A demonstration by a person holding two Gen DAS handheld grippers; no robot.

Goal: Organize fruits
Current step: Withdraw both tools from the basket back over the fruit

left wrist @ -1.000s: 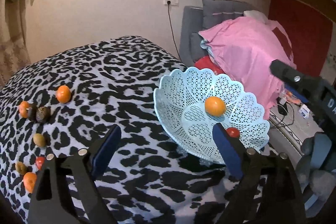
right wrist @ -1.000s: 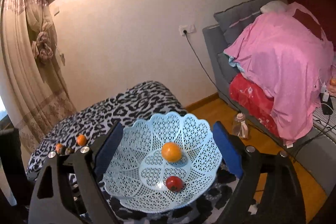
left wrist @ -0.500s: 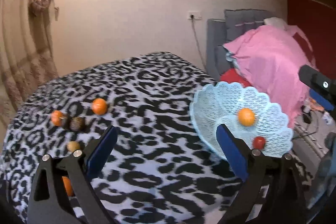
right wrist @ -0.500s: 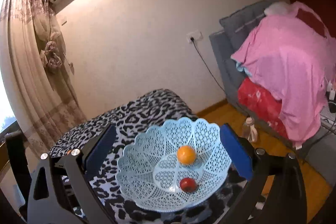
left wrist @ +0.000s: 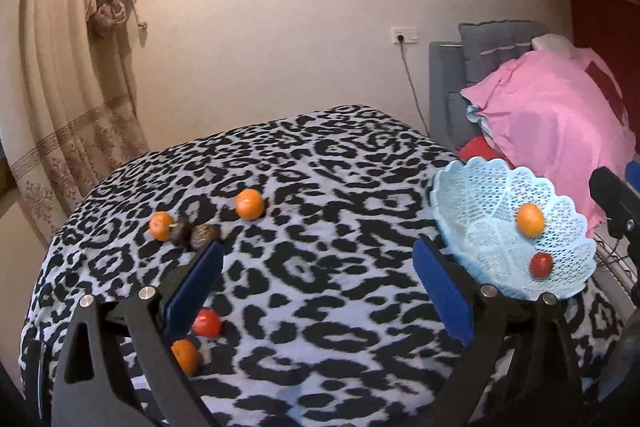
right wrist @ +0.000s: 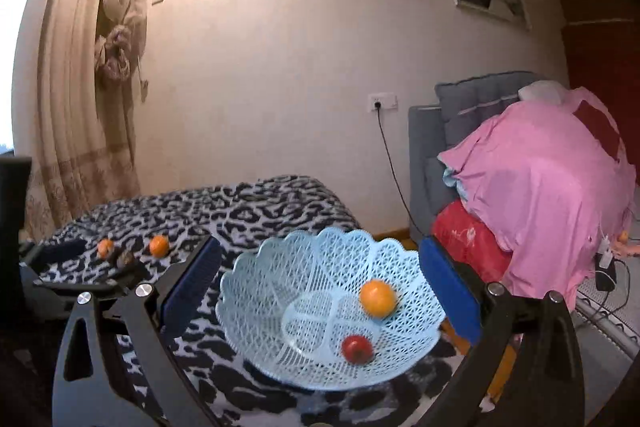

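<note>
Pale blue lattice basket [right wrist: 320, 311] with scalloped rim, at the right edge of the leopard-print surface [left wrist: 320, 187]; inside, one orange [right wrist: 377, 298] and one red tomato [right wrist: 357, 349]. Loose fruit on the print: two oranges [left wrist: 249, 204], two dark fruits [left wrist: 196, 235] of uncertain kind, tomato [left wrist: 207, 323] and orange partly hidden behind a finger. Left gripper [left wrist: 316, 291] and right gripper [right wrist: 320, 291] both spread wide after just opening further, nothing between the pads.
</note>
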